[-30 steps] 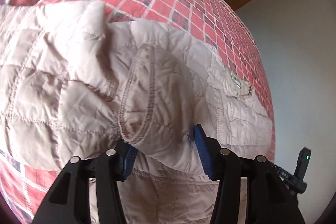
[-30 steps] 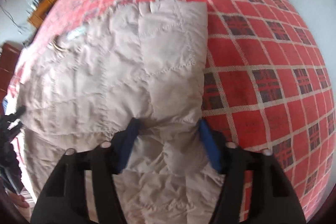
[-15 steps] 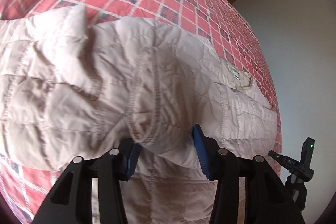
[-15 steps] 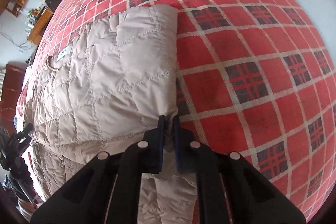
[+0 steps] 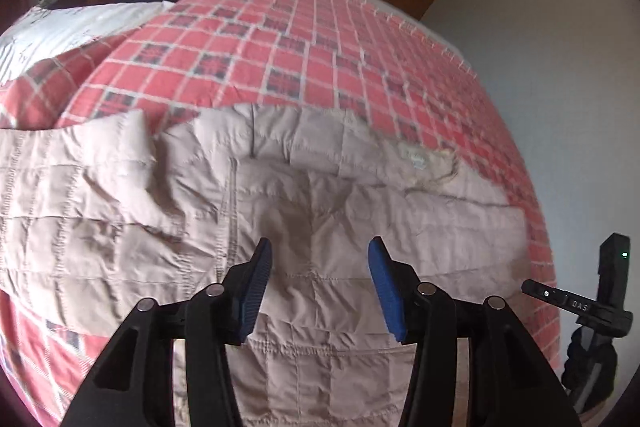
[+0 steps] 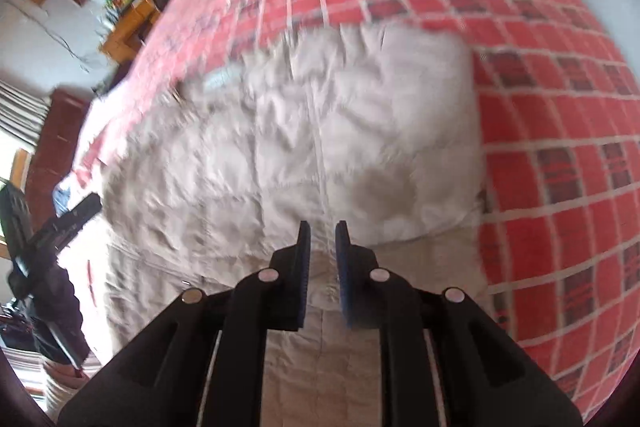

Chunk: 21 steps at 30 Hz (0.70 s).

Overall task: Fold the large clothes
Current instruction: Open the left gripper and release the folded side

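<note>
Released since a moment ago, the beige quilted jacket [image 5: 328, 227] lies on the red plaid bedspread [image 5: 280, 39], sleeve folded in. Left gripper [image 5: 318, 279] hovers wide open, empty; right gripper [image 6: 322, 259] looks nearly closed, apparently holding nothing. Next, pinch the hem evenly. Only the left view shows the neck label [image 5: 418, 158].
</note>
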Each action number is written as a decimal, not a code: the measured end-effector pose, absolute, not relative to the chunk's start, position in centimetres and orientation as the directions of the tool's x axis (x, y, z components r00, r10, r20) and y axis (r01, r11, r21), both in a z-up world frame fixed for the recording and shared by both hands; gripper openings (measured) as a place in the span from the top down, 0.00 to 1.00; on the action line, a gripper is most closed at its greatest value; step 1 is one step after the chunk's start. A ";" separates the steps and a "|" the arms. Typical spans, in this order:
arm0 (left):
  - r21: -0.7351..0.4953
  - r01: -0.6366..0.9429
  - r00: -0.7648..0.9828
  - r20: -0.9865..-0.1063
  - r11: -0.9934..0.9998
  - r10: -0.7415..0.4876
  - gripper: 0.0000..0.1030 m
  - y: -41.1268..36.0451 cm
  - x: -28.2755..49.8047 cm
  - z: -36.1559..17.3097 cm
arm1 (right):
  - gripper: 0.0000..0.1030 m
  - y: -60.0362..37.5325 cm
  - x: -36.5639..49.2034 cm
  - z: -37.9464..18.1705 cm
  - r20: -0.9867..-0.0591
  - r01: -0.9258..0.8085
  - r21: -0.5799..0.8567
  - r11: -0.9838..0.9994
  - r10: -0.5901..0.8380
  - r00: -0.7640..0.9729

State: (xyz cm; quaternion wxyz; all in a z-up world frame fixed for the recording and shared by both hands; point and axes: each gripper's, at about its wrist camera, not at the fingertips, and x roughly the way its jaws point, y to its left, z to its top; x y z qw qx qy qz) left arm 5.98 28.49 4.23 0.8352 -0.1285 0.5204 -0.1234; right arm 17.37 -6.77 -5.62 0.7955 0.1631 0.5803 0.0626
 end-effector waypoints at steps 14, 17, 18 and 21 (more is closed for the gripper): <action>-0.367 0.050 0.438 -0.828 0.929 -0.350 0.39 32.9 4.3 4.7 | 0.69 -4.2 17.2 -5.3 -0.916 0.071 0.252 0.965 0.214 0.339; -0.357 -0.022 0.486 -0.820 0.934 -0.302 0.37 38.6 2.3 6.2 | 0.58 -2.3 15.9 -3.1 -0.892 0.012 0.267 0.964 0.242 0.382; -0.345 -0.075 0.497 -0.827 0.936 -0.265 0.37 41.3 1.5 6.4 | 0.58 -1.5 15.5 -2.5 -0.886 -0.012 0.268 0.963 0.251 0.389; -0.291 -0.225 0.507 -0.850 0.930 -0.143 0.37 48.3 -0.1 6.2 | 0.56 0.4 14.6 -2.0 -0.875 -0.050 0.299 0.953 0.295 0.383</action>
